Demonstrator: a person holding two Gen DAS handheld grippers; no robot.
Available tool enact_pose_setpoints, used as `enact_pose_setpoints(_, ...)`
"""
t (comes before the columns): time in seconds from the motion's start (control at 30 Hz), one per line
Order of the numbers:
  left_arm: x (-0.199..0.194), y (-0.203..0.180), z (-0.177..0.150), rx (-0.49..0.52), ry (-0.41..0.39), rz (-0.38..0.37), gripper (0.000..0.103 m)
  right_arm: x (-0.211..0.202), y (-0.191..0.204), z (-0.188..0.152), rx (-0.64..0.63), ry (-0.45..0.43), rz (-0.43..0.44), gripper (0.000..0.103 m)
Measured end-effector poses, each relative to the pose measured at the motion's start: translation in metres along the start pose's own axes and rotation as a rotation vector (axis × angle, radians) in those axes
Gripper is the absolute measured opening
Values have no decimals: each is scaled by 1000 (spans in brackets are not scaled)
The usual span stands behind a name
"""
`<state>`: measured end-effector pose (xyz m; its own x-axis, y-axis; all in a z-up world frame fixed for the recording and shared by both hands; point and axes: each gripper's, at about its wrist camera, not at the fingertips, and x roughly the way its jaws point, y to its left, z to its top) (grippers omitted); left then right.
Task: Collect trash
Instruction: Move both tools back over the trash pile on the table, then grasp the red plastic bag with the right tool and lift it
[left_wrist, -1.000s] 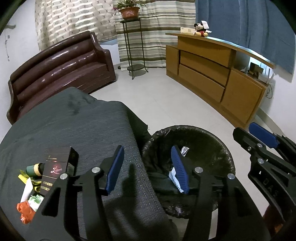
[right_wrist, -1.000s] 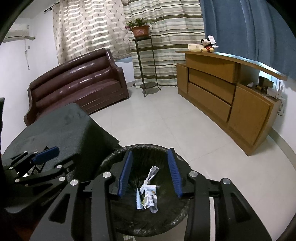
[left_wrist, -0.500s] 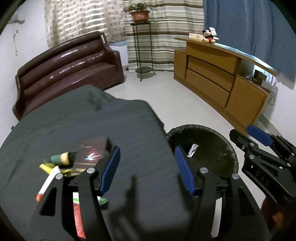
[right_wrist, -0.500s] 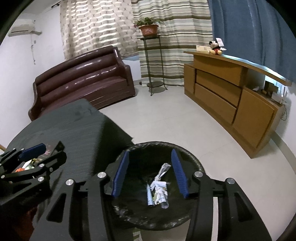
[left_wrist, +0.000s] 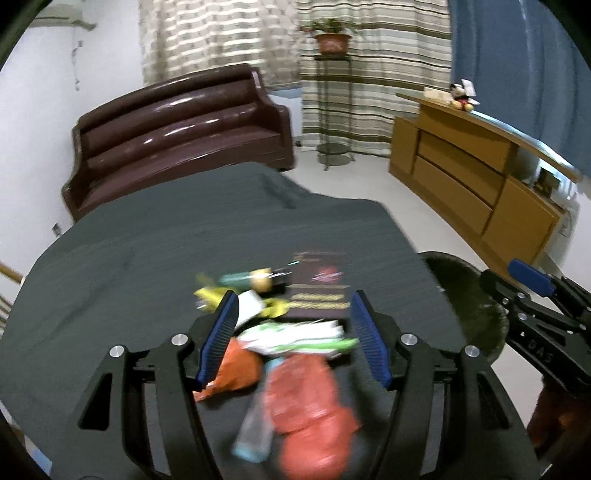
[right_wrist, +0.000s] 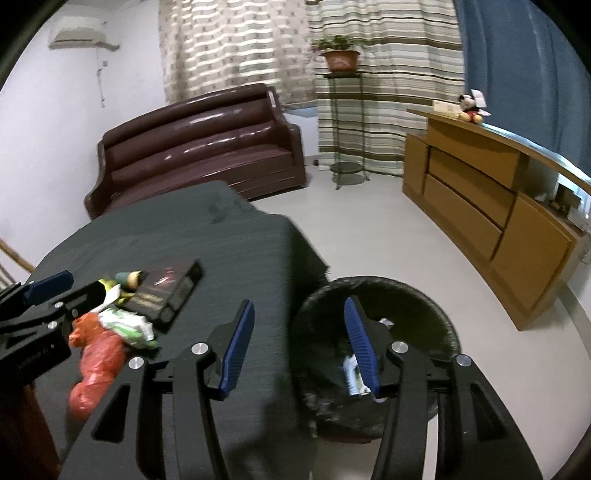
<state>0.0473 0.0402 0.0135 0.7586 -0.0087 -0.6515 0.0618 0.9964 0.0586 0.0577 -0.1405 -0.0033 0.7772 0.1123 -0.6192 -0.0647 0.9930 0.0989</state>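
A pile of trash lies on the dark-clothed table (left_wrist: 147, 258): an orange-red plastic bag (left_wrist: 306, 402), a white and green wrapper (left_wrist: 295, 336), a dark box (left_wrist: 321, 291), a yellow wrapper (left_wrist: 210, 295) and a small green bottle (left_wrist: 243, 277). My left gripper (left_wrist: 293, 306) hangs open just over the pile, its pads on either side of the wrappers and not pressing on them. My right gripper (right_wrist: 299, 302) is open and holds nothing, straddling the table edge and the black-lined bin (right_wrist: 406, 295). White paper scraps (right_wrist: 352, 373) lie in the bin.
The bin stands on the pale floor (right_wrist: 369, 229) right beside the table's corner. A brown sofa (left_wrist: 177, 140) is behind the table, a plant stand (left_wrist: 332, 110) by the curtains, and a wooden sideboard (left_wrist: 472, 184) along the right wall.
Both grippers have swung left, away from the bin. The left one went from the table edge to over the trash pile. Both pairs of jaws stand a little wider.
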Motion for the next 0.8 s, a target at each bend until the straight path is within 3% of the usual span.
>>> enact_pose_setpoints(0.4,-26,91,-27,-101,-4,133,61,-9,66,-10,-75,11,99,52)
enact_pose_setpoints(0.8,-39,148,-57,-165,19,206,61,-9,122,-26,-157,48,160,55)
